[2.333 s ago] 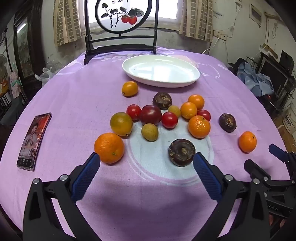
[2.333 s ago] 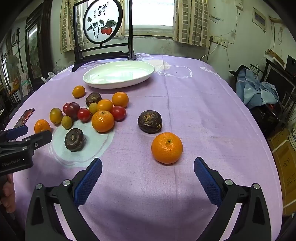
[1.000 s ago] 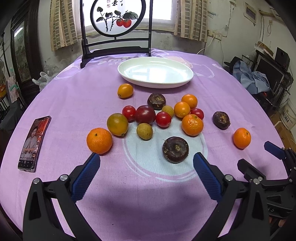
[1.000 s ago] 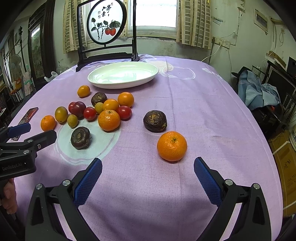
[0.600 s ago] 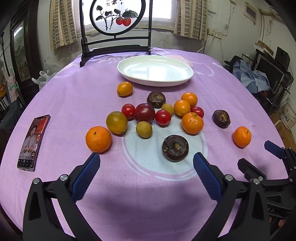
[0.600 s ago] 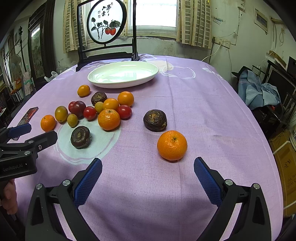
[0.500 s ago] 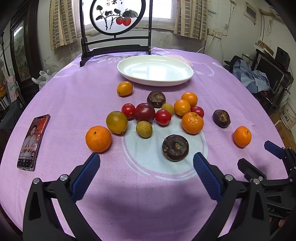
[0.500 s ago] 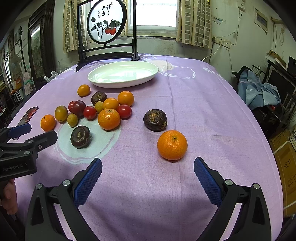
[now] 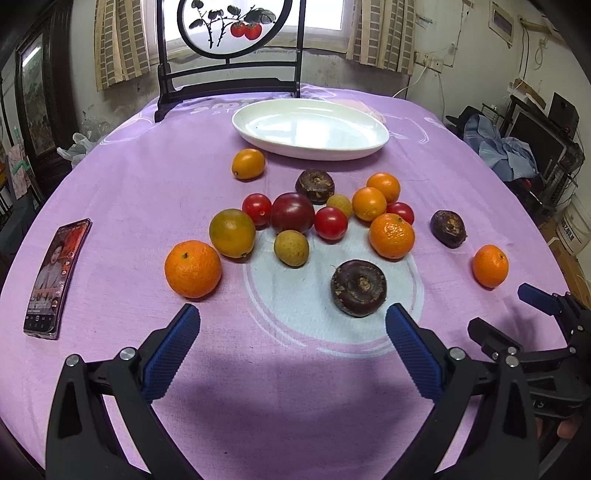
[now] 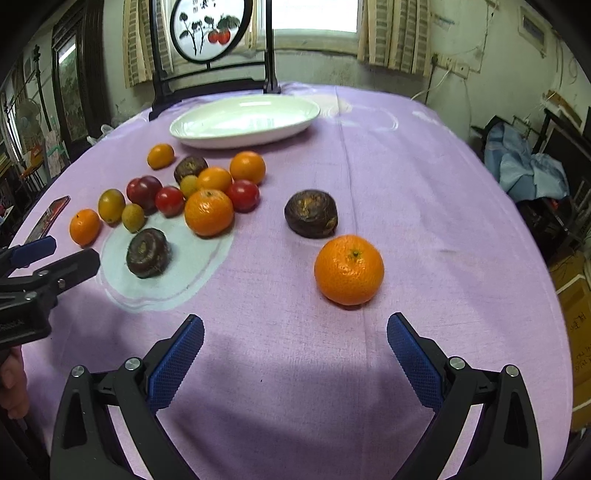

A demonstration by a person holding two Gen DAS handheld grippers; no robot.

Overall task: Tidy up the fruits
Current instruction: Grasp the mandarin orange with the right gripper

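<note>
Several fruits lie loose on the purple tablecloth: oranges, red tomatoes, brown water chestnuts. An empty white oval plate sits beyond them. My left gripper is open above the near cloth; a dark chestnut lies just ahead of its right finger and an orange ahead of its left. My right gripper is open too, with an orange just in front and a chestnut behind it. The main fruit cluster is to its left.
A phone lies at the table's left edge. A black-framed round screen stands behind the plate. The right gripper shows at the left view's right edge. Clothes and boxes sit off the table to the right.
Both grippers drew back slightly from the fruit and then held almost still; both stay open. No fruit has moved.
</note>
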